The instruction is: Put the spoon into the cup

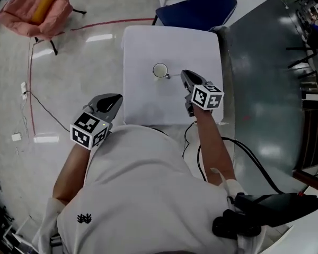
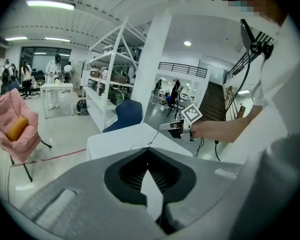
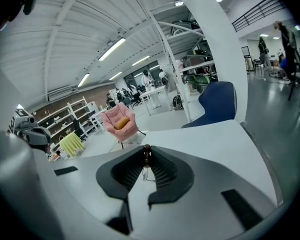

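Observation:
A small white cup [image 1: 160,70] stands upright near the middle of the white table [image 1: 148,99]. My right gripper [image 1: 184,74] is just right of the cup, low over the table, and is shut on a thin metal spoon [image 1: 169,76]. The spoon reaches from the jaws toward the cup. In the right gripper view, the spoon's [image 3: 146,156] dark end is pinched at the fingertips of the right gripper [image 3: 146,151]. My left gripper [image 1: 115,98] hangs off the table's left edge, jaws together and holding nothing. In the left gripper view, the right gripper [image 2: 165,128] holds the spoon [image 2: 154,140] slanting down.
A blue chair [image 1: 201,4] stands behind the table's far edge. A pink chair [image 1: 34,9] with an orange cushion sits at the far left, with red and black cables on the floor near it. Black cables [image 1: 238,147] run along the right of the table.

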Demonstrator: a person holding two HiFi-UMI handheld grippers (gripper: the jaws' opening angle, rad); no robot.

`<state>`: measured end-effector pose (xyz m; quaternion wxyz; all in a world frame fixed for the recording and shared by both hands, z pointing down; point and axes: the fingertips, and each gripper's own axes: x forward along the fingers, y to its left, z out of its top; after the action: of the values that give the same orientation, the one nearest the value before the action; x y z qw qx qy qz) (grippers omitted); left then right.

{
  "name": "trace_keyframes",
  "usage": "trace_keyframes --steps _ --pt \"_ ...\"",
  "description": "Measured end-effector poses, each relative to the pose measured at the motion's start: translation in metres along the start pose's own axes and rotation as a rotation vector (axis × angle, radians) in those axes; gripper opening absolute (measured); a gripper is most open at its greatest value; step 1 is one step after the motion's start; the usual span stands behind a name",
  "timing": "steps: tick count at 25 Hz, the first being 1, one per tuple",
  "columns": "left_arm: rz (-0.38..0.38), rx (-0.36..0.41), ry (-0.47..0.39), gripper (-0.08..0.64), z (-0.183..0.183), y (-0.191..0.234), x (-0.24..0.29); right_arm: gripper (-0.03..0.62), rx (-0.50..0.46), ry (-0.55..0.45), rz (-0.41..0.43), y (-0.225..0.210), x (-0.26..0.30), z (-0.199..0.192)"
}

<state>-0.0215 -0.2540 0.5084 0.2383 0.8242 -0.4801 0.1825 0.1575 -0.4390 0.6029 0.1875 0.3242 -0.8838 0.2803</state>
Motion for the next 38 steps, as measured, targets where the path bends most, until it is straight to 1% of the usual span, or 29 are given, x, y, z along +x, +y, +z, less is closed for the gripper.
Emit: trace_keyframes --steps 4,8,15,19,25,38 --pt "0.067 -0.032 0.017 0.011 -0.003 0.010 0.002 0.049 -0.030 0.038 0.029 -0.018 0.035 -0.003" --pt "0.120 -0.065 0.034 0.011 -0.003 0.017 0.004 0.049 -0.034 0.074 0.054 -0.033 0.068 -0.009" --pt "0.154 -0.096 0.062 0.011 -0.002 0.025 0.011 0.049 -0.026 0.124 0.073 -0.049 0.113 -0.029" --pt "0.159 -0.111 0.080 0.011 -0.005 0.030 0.012 0.049 -0.018 0.144 0.075 -0.052 0.129 -0.041" --pt "0.146 -0.115 0.098 0.011 -0.008 0.029 0.017 0.049 -0.009 0.149 0.078 -0.055 0.143 -0.053" --pt "0.137 -0.115 0.118 0.011 -0.013 0.027 0.018 0.051 -0.045 0.160 0.104 -0.056 0.155 -0.072"
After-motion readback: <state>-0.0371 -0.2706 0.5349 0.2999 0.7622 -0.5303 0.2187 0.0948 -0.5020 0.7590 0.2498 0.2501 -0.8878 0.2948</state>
